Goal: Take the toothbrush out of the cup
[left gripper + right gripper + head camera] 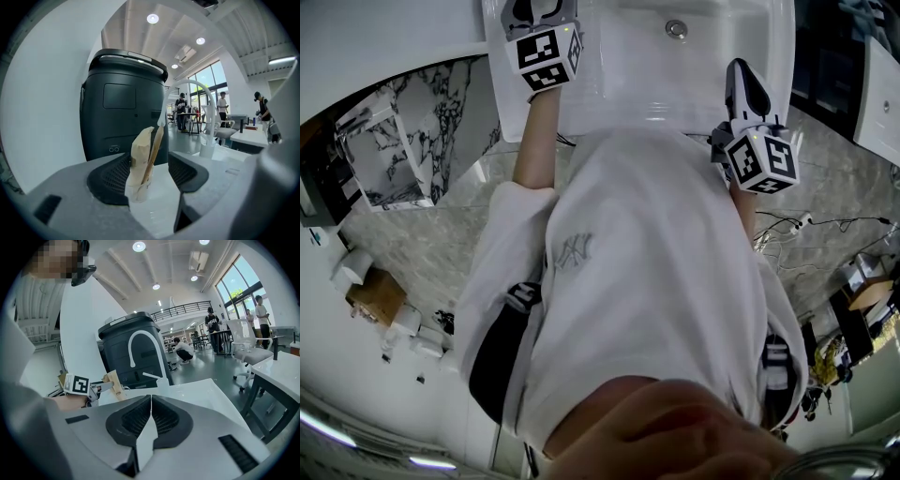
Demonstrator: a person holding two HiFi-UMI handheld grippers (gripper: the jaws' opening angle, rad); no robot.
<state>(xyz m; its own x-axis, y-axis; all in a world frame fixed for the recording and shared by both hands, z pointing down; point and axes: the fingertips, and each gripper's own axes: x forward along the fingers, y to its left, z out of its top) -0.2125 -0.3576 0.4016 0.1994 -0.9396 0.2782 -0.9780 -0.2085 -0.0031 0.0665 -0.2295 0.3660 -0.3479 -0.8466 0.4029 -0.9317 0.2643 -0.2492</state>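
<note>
noting left gripper (148, 172) first: its two dark pads, ribbed with a fine mesh grid and set in smooth grey shells, stand wide apart and press on nothing. between them, nearer the left pad, a small clear plastic cup (138, 190) stands on the glossy white ledge of the sink (712, 70). whether the cup wall touches that pad i cannot tell. the toothbrush (153, 152) is in the cup: slim wood-coloured handle, leaning right, pale head uppermost. beside it in the same cup is a tan paper packet (139, 150), creased, with a slanted top edge. the cup base is partly cut off by the near grey shell.

right gripper (151, 417): pads of the same meshed rubber meet along a thin seam, closed on nothing.

far side: dark matte bin (122, 108), barrel-shaped with a rounded lid; thin white arched faucet (140, 332). at the faucet's right foot is a translucent tumbler (162, 382) with a thin white stick leaning out to the left; too small to say what the stick is.

head view: a white sweatshirt (656, 281) fills most of the frame and hides the near sink edge. the left gripper's tips run off the top edge; only its marker cube (548, 52) shows. a round metal drain (676, 28) sits in the basin. people at far right in the left gripper view are too small to detail.
</note>
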